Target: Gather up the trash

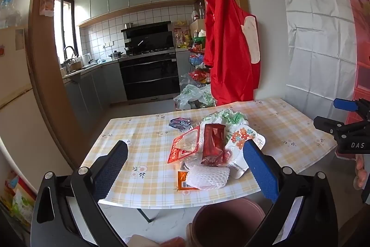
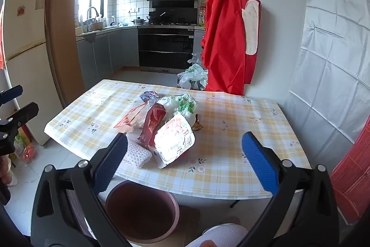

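The trash is a loose heap on the checked tabletop: a dark red foil pouch lying on top, a torn red-and-clear wrapper, a white foam net at the near edge, a flowered tray lid, a crumpled green-and-white bag and a small dark packet behind. My left hand-held gripper hangs just short of the heap, fingers wide apart and empty. My right hand-held gripper is spread too, holding nothing, the lid between its fingers. A maroon bin stands on the floor below the tabletop's edge. The other gripper's body reads "DAS".
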Available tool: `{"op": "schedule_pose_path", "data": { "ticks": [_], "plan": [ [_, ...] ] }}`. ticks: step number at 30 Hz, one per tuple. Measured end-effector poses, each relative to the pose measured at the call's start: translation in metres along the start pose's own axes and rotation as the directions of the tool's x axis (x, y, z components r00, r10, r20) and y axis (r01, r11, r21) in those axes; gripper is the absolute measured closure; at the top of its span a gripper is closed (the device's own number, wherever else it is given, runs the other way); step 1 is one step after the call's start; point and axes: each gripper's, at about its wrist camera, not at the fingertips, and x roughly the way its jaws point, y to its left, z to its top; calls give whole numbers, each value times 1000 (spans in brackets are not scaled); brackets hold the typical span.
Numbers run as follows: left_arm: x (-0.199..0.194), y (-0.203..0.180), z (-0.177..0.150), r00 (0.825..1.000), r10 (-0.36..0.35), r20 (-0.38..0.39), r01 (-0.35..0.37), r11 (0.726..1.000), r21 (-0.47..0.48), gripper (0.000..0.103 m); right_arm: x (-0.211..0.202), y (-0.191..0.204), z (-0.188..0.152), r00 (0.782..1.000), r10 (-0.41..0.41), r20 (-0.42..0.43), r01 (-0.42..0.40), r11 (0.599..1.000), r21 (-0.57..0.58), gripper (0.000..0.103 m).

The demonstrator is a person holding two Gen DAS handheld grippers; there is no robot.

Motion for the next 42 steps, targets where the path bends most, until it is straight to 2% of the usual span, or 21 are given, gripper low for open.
{"op": "schedule_pose_path", "data": {
  "ticks": [23, 42],
  "plan": [
    [-3, 4, 7, 1000, 14, -18, -14, 1000, 6, 5, 1, 3, 2, 1000, -2, -11, 2, 1000, -9, 6],
    [1, 3, 1, 999, 31, -23, -31, 1000, 0, 5, 2, 2, -1, 1000, -8, -19, 8, 1000, -10, 6]
  ]
}}
